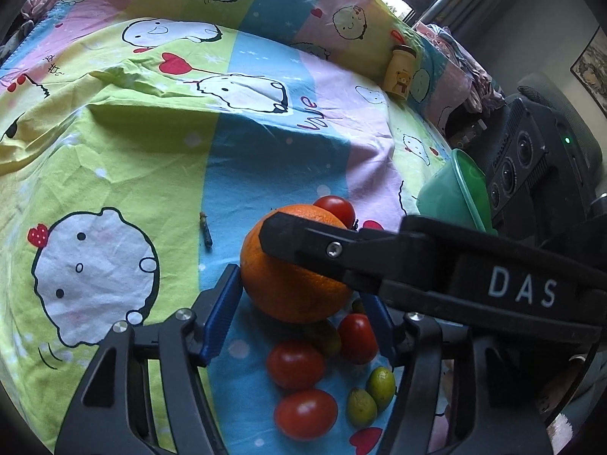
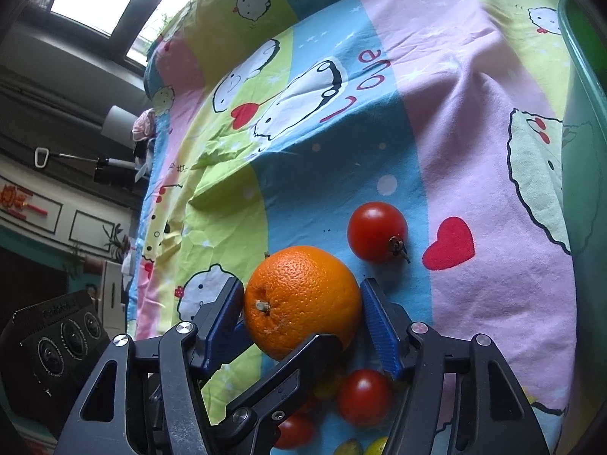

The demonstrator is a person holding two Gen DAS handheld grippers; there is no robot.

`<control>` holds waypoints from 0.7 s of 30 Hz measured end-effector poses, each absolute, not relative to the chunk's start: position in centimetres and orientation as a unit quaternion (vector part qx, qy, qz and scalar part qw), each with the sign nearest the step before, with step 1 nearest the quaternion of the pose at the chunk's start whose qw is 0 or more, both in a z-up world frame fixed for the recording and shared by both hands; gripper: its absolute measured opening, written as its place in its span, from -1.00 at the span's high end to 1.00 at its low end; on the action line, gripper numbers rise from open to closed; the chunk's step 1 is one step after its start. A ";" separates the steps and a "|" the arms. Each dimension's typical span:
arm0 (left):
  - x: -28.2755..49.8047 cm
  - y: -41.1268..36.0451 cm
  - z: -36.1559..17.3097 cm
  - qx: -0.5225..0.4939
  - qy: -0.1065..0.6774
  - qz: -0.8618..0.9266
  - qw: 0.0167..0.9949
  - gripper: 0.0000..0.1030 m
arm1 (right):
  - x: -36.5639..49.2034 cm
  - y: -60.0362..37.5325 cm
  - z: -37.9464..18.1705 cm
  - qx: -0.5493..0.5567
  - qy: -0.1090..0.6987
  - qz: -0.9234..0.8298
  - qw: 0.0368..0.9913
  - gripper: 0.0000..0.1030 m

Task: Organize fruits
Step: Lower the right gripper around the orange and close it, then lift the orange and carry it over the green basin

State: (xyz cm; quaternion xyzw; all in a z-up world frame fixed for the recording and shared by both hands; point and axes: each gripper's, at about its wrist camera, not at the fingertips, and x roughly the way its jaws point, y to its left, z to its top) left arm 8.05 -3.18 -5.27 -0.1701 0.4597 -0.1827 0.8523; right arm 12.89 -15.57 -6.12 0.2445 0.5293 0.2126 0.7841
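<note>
Both the left hand-held gripper (image 1: 299, 299) and right hand-held gripper (image 2: 303, 314) bracket the orange (image 2: 301, 299) at lower centre, jaws half-wide; squeeze gently, lifting it clear of the tomatoes (image 1: 296, 364).

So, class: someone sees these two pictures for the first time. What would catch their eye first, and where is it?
The big orange sits mid-frame on the bright cartoon bedsheet, with the blue pads of both the right gripper and the left gripper on either side of it. Red tomatoes cluster just below it in the left view, beside small green fruits.
</note>
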 end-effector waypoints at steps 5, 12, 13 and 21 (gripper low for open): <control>7.8 -3.5 -4.7 -0.170 0.454 -0.185 0.855 -0.19 | 12.5 -15.9 -5.7 0.244 0.526 0.211 0.787 -0.27; 6.6 -3.7 -3.2 -0.163 0.432 -0.192 0.866 -0.19 | 11.5 -16.1 -4.0 0.237 0.504 0.217 0.802 -0.27; 6.4 -3.7 -3.0 -0.161 0.428 -0.192 0.868 -0.19 | 11.3 -16.1 -3.8 0.235 0.500 0.218 0.804 -0.27; 5.4 -4.2 -1.4 -0.150 0.407 -0.199 0.879 -0.19 | 9.9 -16.4 -2.2 0.230 0.476 0.225 0.819 -0.27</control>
